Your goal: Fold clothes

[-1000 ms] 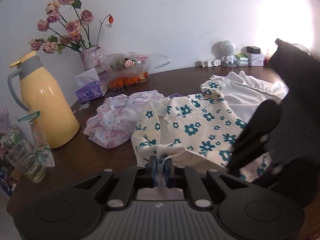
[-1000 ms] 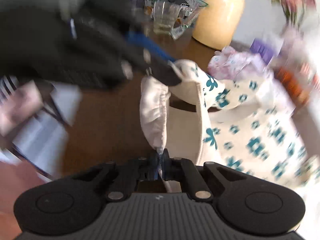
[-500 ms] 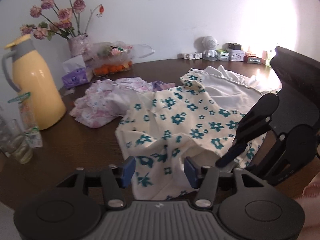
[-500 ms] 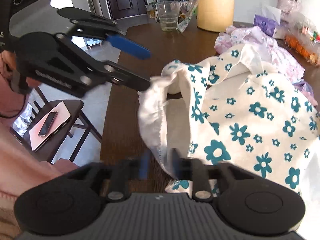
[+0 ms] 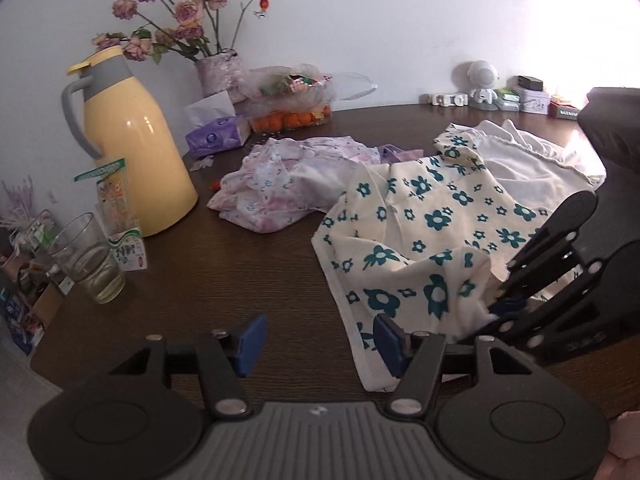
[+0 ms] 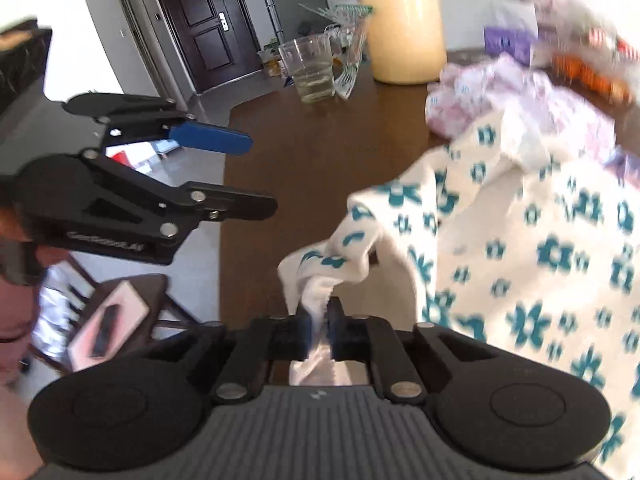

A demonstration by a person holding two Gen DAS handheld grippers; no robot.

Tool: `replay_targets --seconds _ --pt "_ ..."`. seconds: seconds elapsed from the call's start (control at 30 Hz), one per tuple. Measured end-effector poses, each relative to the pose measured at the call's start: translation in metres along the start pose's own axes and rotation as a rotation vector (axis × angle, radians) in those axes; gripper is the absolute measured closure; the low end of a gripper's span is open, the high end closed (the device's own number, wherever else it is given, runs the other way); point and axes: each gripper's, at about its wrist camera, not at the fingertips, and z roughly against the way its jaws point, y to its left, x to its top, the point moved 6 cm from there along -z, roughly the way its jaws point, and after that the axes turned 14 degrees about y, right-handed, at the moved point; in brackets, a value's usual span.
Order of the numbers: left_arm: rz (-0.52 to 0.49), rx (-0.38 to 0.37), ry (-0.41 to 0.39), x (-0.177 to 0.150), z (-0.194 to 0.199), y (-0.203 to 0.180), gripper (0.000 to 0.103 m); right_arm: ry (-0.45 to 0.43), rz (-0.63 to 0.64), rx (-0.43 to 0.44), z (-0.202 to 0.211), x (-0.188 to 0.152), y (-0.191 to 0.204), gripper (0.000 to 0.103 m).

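Note:
A cream garment with teal flowers (image 5: 432, 240) lies crumpled on the dark wooden table (image 5: 248, 280); it also shows in the right wrist view (image 6: 540, 248). My left gripper (image 5: 318, 344) is open and empty, just left of the garment's near corner; it shows from the side in the right wrist view (image 6: 256, 172). My right gripper (image 6: 318, 334) is shut on a bunched edge of the floral garment; in the left wrist view (image 5: 504, 308) it pinches the cloth at the garment's right side.
A pink patterned garment (image 5: 288, 176) lies behind the floral one. A yellow thermos (image 5: 128, 148), a glass (image 5: 86, 264), a carton (image 5: 120, 216), a tissue box (image 5: 216, 136), a flower vase (image 5: 220, 72) and a bag of fruit (image 5: 292, 100) stand at the left and back. A chair (image 6: 112, 320) stands beside the table.
My left gripper let go of the garment's corner, opened wide and drew back to the left. My right gripper opened briefly, then shut again on the garment's edge.

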Motion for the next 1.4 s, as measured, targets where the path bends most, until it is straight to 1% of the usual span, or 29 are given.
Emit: replay_targets --seconds 0.1,0.13,0.27,0.3,0.37,0.47,0.57,0.67,0.87,1.0,1.1,1.2,1.27,1.3,1.33,1.4 --pt "-0.039 0.0 0.007 0.002 -0.008 -0.004 0.053 -0.006 -0.055 0.021 0.028 -0.027 -0.016 0.097" --pt "-0.057 0.001 0.008 0.004 -0.011 -0.006 0.053 -0.018 -0.089 0.023 0.042 -0.037 -0.024 0.097" --pt "-0.164 0.002 0.001 0.016 -0.024 -0.028 0.055 -0.105 -0.26 -0.011 0.1 -0.085 -0.063 0.097" --pt "-0.207 -0.005 -0.005 0.02 -0.027 -0.038 0.055 -0.125 -0.303 -0.032 0.113 -0.097 -0.073 0.097" --pt "-0.298 -0.016 -0.019 0.028 -0.034 -0.059 0.055 -0.15 -0.384 -0.107 0.135 -0.12 -0.093 0.097" --pt "-0.455 -0.01 -0.051 0.039 -0.046 -0.095 0.055 -0.182 -0.488 -0.202 0.162 -0.147 -0.12 0.097" --pt "-0.572 -0.009 -0.073 0.046 -0.053 -0.129 0.056 -0.217 -0.541 -0.252 0.182 -0.165 -0.14 0.097" --pt "-0.66 -0.017 -0.093 0.047 -0.058 -0.156 0.057 -0.245 -0.557 -0.269 0.193 -0.172 -0.15 0.097" --pt "-0.799 -0.035 -0.154 0.037 -0.048 -0.191 0.057 -0.286 -0.581 -0.264 0.204 -0.169 -0.164 0.097" --pt "-0.89 -0.008 -0.174 0.029 -0.048 -0.213 0.057 -0.317 -0.579 -0.241 0.212 -0.168 -0.165 0.097" --pt "-0.911 0.029 -0.156 0.031 -0.06 -0.224 0.058 -0.332 -0.571 -0.23 0.213 -0.166 -0.163 0.097" --pt "-0.913 0.055 -0.155 0.034 -0.068 -0.231 0.066 -0.341 -0.566 -0.225 0.215 -0.164 -0.162 0.097" --pt "-0.905 0.049 -0.15 0.038 -0.071 -0.233 0.076 -0.343 -0.562 -0.227 0.216 -0.164 -0.163 0.097" --pt "-0.897 0.041 -0.147 0.041 -0.071 -0.233 0.089 -0.343 -0.559 -0.231 0.216 -0.164 -0.164 0.097" --pt "-0.885 0.034 -0.146 0.044 -0.071 -0.233 0.097 -0.342 -0.558 -0.237 0.217 -0.164 -0.165 0.097" --pt "-0.855 0.031 -0.157 0.052 -0.068 -0.232 0.1 -0.335 -0.563 -0.248 0.217 -0.166 -0.169 0.097"
